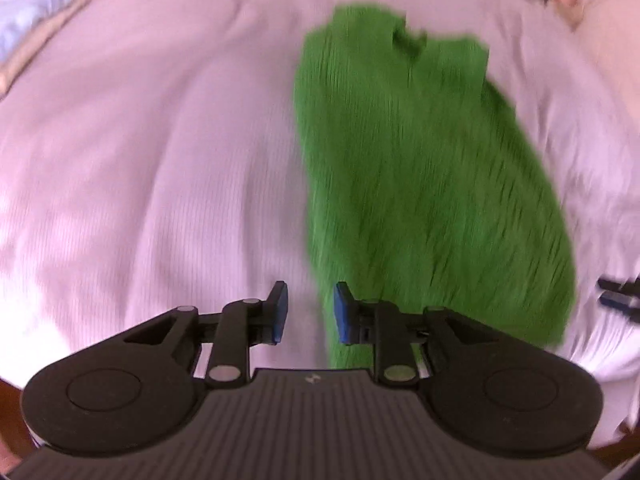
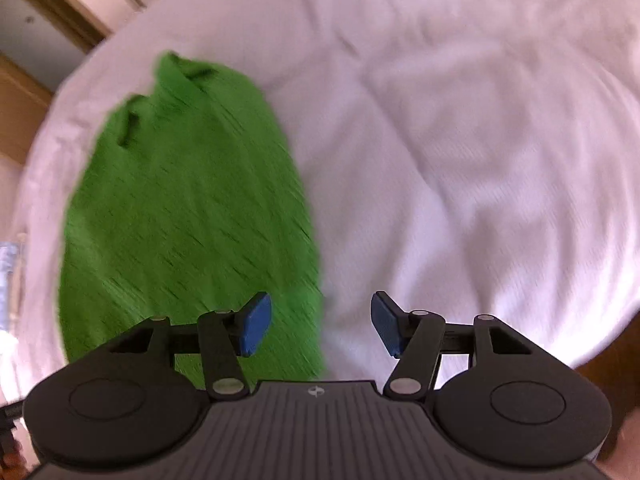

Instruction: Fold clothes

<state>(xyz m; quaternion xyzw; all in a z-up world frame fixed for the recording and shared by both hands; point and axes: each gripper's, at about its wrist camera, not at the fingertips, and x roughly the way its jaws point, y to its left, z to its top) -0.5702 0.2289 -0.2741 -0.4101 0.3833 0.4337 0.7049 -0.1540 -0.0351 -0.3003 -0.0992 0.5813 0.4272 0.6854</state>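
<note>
- Left wrist view: green garment lies on the bed, a long narrow strip. The side edges look already turned in, so I judge the lengthwise folds done.
- Left to do, by my reading: fold the strip across its length, far end to near end or the reverse, then set it aside. No crosswise fold shows yet.
- Look of the garment: bright green, ribbed or knitted texture, though motion blur smears the detail. The neckline notch sits at its far end, with a dark opening there. Surface fairly flat, with a few lumps by the collar.
- Right wrist view: the same green garment fills the left half of the frame, near hem running under the claw housing, collar at the far end towards the bed's edge.
- Left claw: pads a narrow gap apart, nothing between them. It hangs above the garment's near left edge; one pad shows over the sheet, the other over the green.
- Right claw: jaws roughly half spread, empty. It hangs over the garment's near right edge, left pad above green cloth, right pad above bare sheet.
- Neither claw has hold of the cloth.
- Beyond the garment: white bed sheet, wrinkled. A pale blue and beige stack of folded cloth lies well apart to the garment's far left, likely finished pieces.
- Wooden furniture shows past the bed's edge beyond the collar.
</note>
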